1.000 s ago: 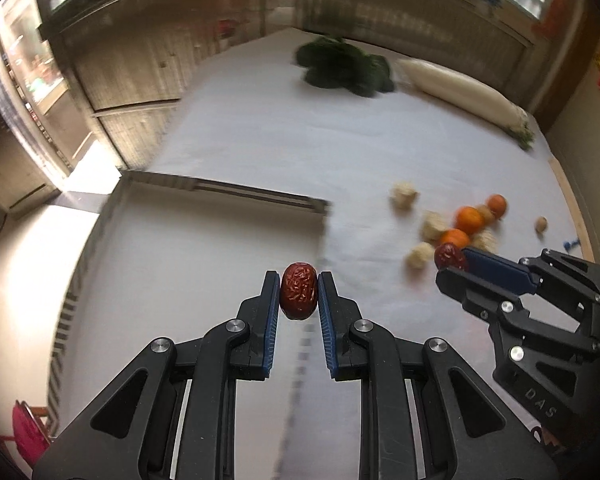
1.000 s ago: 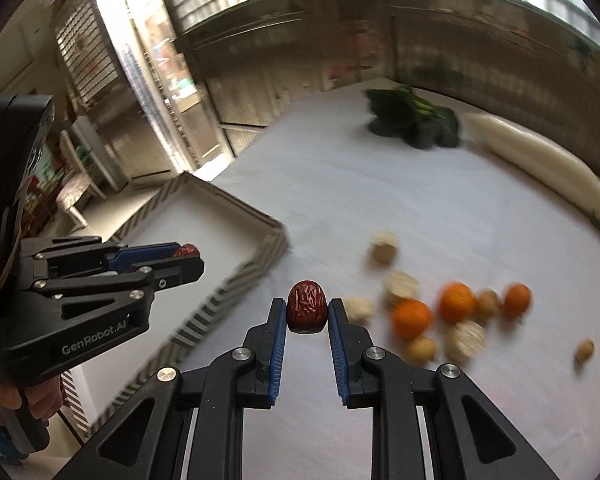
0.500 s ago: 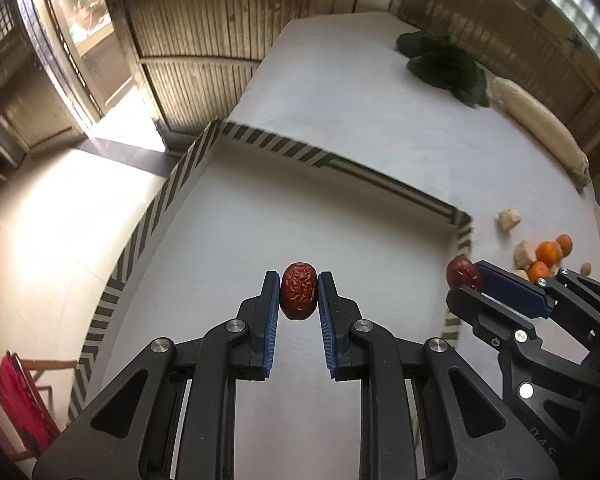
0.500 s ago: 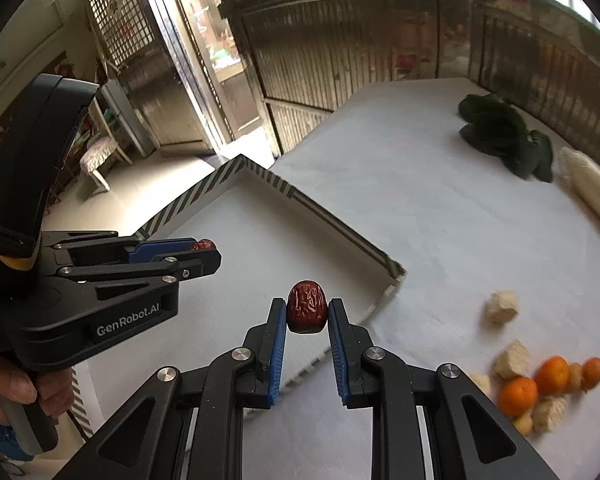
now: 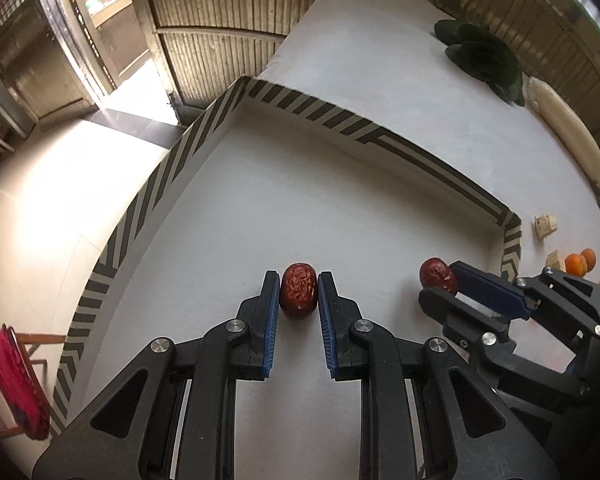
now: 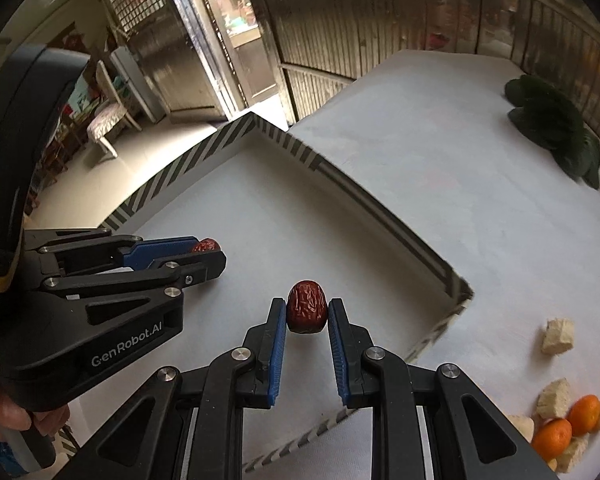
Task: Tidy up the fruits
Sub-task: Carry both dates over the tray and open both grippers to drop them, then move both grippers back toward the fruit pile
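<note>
Both tongs had swung from above the white tabletop (image 5: 380, 64) to above the shallow white tray with a striped rim (image 5: 308, 106), and sat lower. We kept the left tongs (image 5: 299, 294) clamped on 1 wrinkled dark-red dried date (image 5: 298, 297), and the right tongs (image 6: 307, 314) on a 2nd wrinkled red date (image 6: 307, 311), both above the tray floor. We judged them light, leathery and slightly yielding, best pinched across the middle. Small orange citrus fruits (image 6: 568, 426) lay outside the tray.
</note>
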The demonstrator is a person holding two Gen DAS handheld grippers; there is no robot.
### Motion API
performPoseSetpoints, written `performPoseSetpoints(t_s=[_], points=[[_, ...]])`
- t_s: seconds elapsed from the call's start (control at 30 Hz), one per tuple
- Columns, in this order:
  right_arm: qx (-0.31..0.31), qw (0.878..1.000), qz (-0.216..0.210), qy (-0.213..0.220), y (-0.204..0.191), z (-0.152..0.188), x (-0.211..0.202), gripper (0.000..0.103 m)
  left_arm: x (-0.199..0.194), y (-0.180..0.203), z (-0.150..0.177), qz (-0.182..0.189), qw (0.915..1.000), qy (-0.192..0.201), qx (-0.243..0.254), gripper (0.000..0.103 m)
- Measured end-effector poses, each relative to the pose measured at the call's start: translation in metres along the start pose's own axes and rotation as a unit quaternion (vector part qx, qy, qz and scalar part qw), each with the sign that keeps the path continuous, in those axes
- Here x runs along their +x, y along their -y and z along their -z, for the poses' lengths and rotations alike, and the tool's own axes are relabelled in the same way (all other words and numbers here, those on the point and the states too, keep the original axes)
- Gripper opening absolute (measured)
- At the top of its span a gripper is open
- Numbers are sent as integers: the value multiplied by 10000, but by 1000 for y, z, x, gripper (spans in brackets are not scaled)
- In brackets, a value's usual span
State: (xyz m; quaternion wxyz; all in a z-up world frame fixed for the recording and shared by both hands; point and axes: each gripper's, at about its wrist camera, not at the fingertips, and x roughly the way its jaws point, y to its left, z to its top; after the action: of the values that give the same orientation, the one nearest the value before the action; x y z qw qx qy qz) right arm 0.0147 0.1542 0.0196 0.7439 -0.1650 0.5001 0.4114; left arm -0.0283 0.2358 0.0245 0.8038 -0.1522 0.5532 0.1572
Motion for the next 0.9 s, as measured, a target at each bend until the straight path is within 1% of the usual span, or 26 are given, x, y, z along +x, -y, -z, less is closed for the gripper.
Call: performPoseSetpoints(t_s=[0.17,0.23,0.27,0.3,0.33,0.37,0.4,0.47,0.6,0.73,0.9], points=[[-47,9999,-47,-95,-1,0,9,21,3,-2,1,16,9999,-15,-104,19],[-105,9999,-30,-77,-3,1,8,21,3,-2,2,-38,10000,1,-77,19],[-109,9999,-53,-86,-3,1,7,23,3,-2,2,-60,10000,-6,-55,22],[-112,9999,-47,-81,-3,1,5,24,3,-2,3,-40,10000,-13,-44,32],[-110,9999,-26,-49,-3,1,3,24,1,-3,3,-6,10000,-15,-78,40],[-98,9999,-24,-13,-3,1,1,24,-1,-5,5,38,9999,14,-123,54],[-76,10000,-25,29,-2,2,-3,25,-3,-6,5,76,9998,62,-173,60],[-19,9999,-13,135,1,4,-13,25,-11,-7,5,106,9996,161,-214,62],[142,9991,82,394,7,14,-34,26,-28,0,6,113,9993,333,-109,62],[340,9973,205,618,17,26,-57,26,-47,19,9,178,9982,566,122,62],[617,9943,427,761,28,46,-82,26,-59,47,13,378,9959,663,477,62]])
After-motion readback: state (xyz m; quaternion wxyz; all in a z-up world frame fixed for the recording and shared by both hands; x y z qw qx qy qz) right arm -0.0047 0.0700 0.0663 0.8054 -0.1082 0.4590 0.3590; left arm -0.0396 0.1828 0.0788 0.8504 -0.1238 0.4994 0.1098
